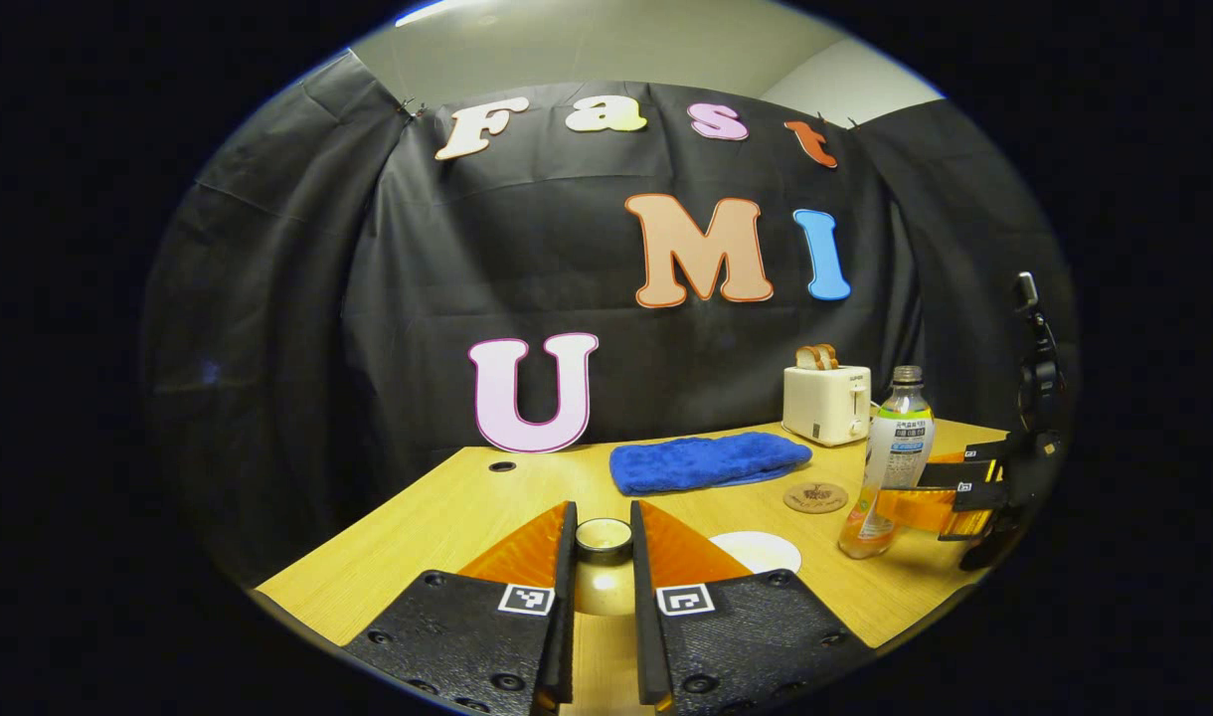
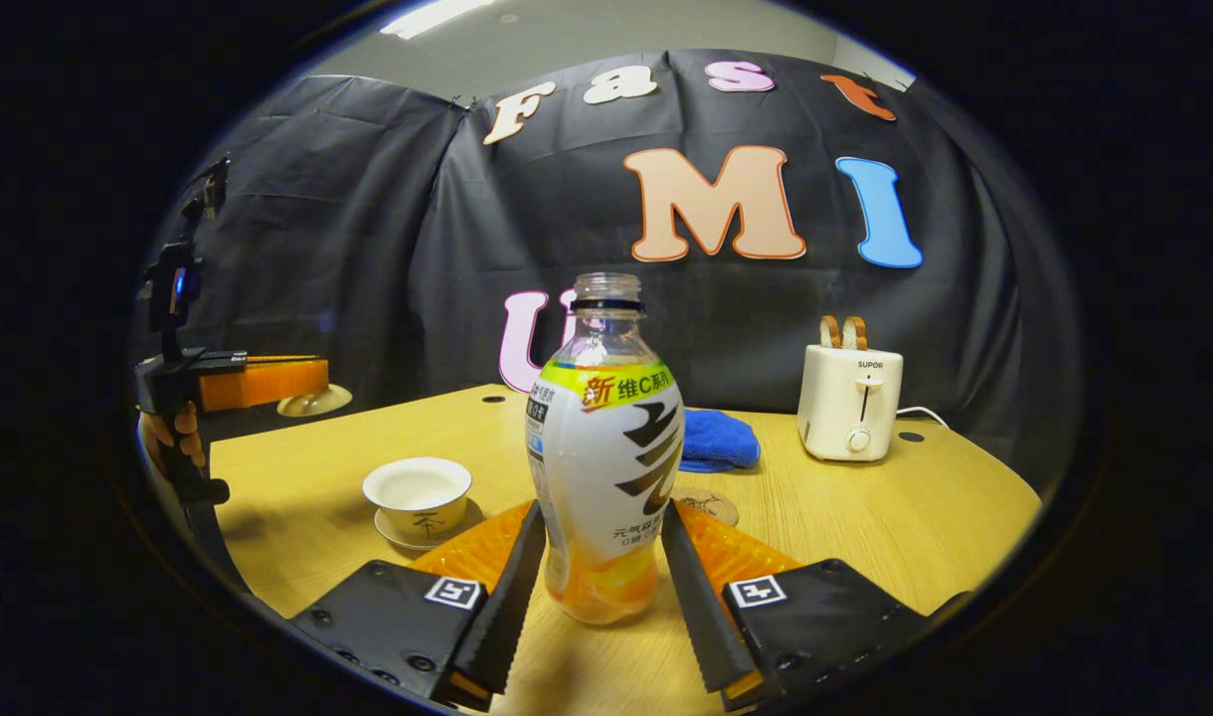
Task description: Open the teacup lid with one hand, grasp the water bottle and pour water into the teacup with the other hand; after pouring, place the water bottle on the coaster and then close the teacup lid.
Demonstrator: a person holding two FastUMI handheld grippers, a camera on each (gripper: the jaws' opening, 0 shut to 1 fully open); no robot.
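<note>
Fingers [image 2: 527, 557] of the right gripper [image 2: 597, 577] squeeze the smooth, slippery bottle [image 2: 606, 447] low on its belly, while the left fingers [image 1: 565, 557] pinch the breakable lid [image 1: 604, 537] by its knob.

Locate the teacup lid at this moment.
The teacup lid is lifted off, clamped in the left tool; the right gripper view shows it at far left, above and left of the open teacup.

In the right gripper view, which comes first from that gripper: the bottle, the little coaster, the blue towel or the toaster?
1. Water bottle: between the right gripper fingers.
2. Coaster: just behind the bottle, slightly right.
3. Blue towel: behind the coaster.
4. Toaster: far right, by the wall.
</note>
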